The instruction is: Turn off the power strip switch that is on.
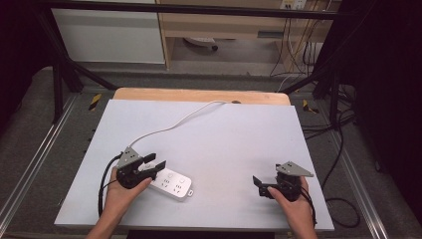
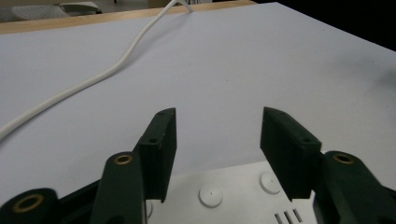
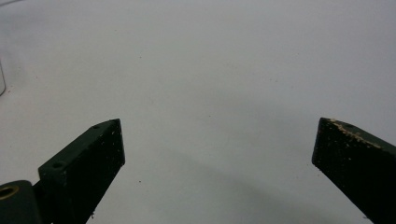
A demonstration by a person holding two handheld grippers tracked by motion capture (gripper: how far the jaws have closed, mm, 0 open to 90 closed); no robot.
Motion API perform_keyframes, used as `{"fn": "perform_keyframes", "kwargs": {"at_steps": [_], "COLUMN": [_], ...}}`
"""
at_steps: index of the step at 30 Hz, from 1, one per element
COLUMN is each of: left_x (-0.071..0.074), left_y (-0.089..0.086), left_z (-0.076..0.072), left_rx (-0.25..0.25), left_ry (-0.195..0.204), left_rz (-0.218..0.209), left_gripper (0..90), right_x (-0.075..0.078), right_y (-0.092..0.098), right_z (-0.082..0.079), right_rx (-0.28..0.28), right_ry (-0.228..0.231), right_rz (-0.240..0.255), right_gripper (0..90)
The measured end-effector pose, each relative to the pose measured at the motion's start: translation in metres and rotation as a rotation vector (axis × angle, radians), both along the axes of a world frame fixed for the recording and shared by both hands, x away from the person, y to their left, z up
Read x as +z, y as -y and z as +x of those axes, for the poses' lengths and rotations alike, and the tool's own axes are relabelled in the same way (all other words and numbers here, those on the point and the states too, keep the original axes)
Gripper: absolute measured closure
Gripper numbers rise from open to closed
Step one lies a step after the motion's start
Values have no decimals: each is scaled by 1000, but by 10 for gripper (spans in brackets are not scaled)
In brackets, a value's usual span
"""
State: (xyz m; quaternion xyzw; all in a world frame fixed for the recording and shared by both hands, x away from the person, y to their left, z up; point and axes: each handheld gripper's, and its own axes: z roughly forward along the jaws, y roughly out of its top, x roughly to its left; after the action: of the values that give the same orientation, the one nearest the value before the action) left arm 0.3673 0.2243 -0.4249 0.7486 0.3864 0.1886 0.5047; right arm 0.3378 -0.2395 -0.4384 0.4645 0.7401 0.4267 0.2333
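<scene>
White power strip point(image 1: 171, 183), round buttons, flat on table point(image 1: 224, 139).

Readable text: none, not on any surface in the three views.
Power strip point(image 1: 171, 182): white, with dark socket slots and small round buttons; no brand or rating to be made out from above.
Power strip, close up point(image 2: 224, 193): plain round buttons and a few slots, no lettering on them.
Tabletop point(image 1: 224, 139): bare pale sheet, no print or marks to read.
White cable point(image 1: 169, 127): no marking legible.
Yellow-and-black tags on the floor rails point(image 1: 94, 101): striped hazard pattern, no words.
Wall outlet at the top edge point(image 1: 293, 4): too small and blurred to read.
</scene>
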Motion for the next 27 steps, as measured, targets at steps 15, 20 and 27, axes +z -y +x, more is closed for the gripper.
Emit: {"fn": "perform_keyframes", "kwargs": {"at_steps": [15,20,27], "left_x": [3,6,10], "left_y": [3,3,0], "left_z": [1,0,-4], "left_rx": [54,30,30], "left_ry": [-7,-2,11], "left_rz": [-23,-40,-49], "left_gripper": [52,52,55], "right_x": [0,0,0], "right_y": [0,0,0], "right_z": [0,0,0], "right_rx": [-1,-1,1], "right_ry": [2,4,6], "right_rz": [2,1,-3], "right_gripper": [30,30,30]}}
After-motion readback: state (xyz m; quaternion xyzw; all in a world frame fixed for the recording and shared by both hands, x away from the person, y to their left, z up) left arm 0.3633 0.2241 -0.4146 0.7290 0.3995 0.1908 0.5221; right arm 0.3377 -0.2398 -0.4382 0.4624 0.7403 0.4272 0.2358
